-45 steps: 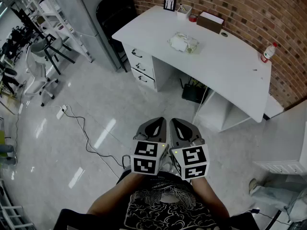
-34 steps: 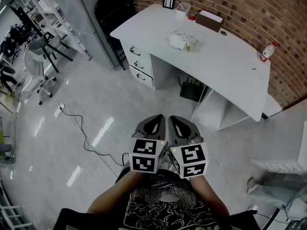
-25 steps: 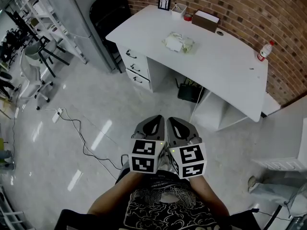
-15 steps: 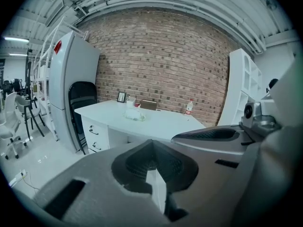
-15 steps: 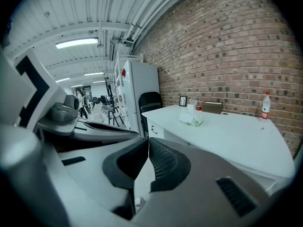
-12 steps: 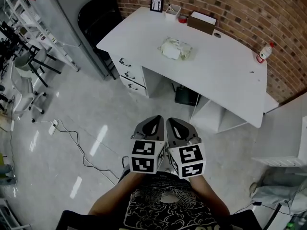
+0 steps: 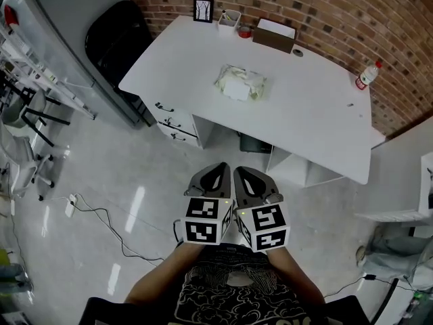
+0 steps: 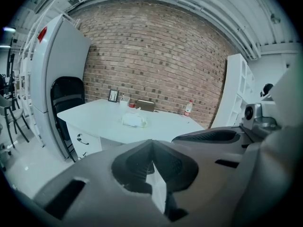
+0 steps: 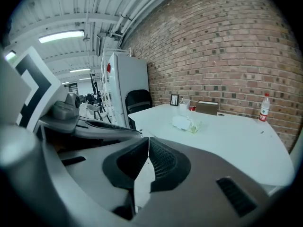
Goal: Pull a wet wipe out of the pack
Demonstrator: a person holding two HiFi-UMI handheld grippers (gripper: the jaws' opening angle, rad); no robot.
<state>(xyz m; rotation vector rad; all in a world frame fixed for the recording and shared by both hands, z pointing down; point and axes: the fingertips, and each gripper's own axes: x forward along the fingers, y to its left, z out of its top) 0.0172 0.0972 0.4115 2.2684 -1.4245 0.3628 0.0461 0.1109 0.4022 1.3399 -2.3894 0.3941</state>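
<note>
White desk [image 7: 318,114] against brick wall [image 7: 352,12], seen from above. Wet wipe pack [image 7: 240,83] lies near desk centre, well apart from both grippers. Left gripper [image 7: 218,169] and right gripper [image 7: 241,172] held side by side over floor [image 7: 101,181]. Jaws of each pressed together, nothing between. Black chair [image 7: 115,36] at desk's left end; bottle [image 7: 365,75] near right end.

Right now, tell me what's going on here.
A person stands back from the white desk, holding the left gripper and right gripper side by side close to the body. Both have their jaws shut on nothing. The wet wipe pack lies on the desk, and neither gripper is near it, so the pull has not begun.
</note>
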